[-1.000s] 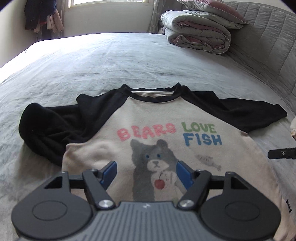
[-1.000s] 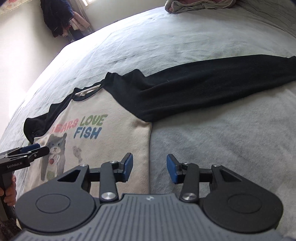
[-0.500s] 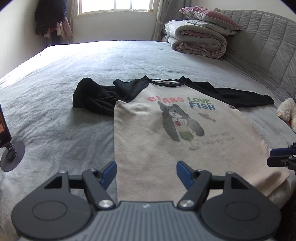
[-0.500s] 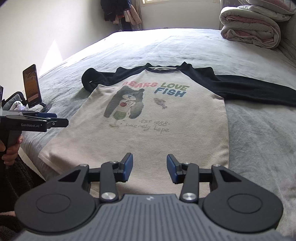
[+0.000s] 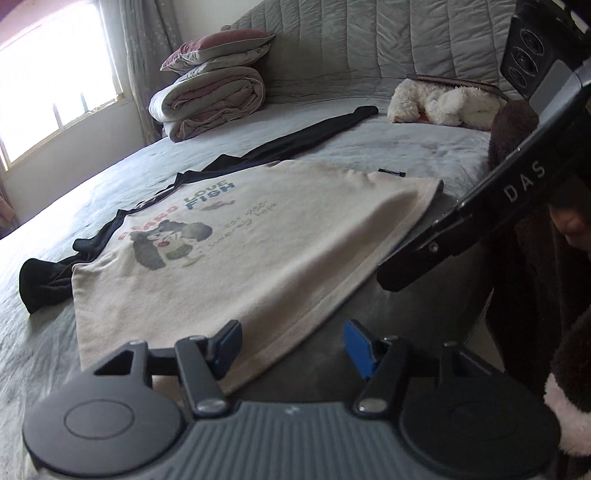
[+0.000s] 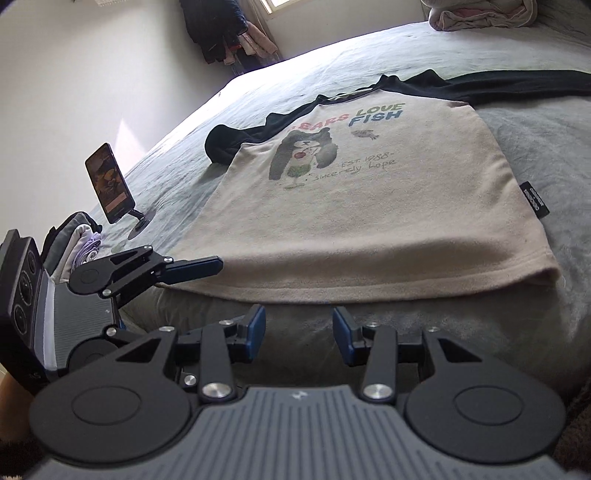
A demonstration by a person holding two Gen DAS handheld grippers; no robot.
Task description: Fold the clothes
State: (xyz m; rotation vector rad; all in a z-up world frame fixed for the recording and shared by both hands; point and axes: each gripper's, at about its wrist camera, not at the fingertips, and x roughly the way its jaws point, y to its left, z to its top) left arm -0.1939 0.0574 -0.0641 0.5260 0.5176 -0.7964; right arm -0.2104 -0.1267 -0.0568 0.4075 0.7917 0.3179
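Cream long-sleeve shirt with black raglan sleeves and a bear print reading "BEARS LOVE FISH" (image 6: 373, 206) lies flat, front up, on the grey quilted bedspread (image 6: 535, 144), hem along the bed's near edge and slightly draped over it, collar toward the far side. One black sleeve (image 5: 314, 136) stretched straight out toward the padded grey headboard (image 5: 388, 48); the other black sleeve (image 6: 225, 142) bunched beside the shirt's opposite shoulder. Small black label (image 6: 534, 199) on the side seam near the hem.

Left gripper (image 5: 291, 345) low at the near edge, fingers apart, nothing between them; its left blue pad (image 5: 227, 345) sits just at the hem corner, can't tell if touching. Right gripper (image 6: 298, 328) also at the near edge, below the hem, fingers apart, empty, not touching the shirt. In the right wrist view the left gripper shows side-on with its tips at the hem's left corner.

Folded grey-pink duvet with pillows on top (image 5: 210, 99) at the far corner by the headboard. White plush toy (image 5: 439, 103) by the headboard near the straight sleeve's end. Smartphone on a small round stand (image 6: 110, 184) near the left edge of the bed, a small stack of folded clothes (image 6: 79, 243) beside it. Dark clothes hanging on the wall (image 6: 221, 29) next to the window. Fuzzy dark sleeve of the person (image 5: 535, 277) at the right of the left wrist view.
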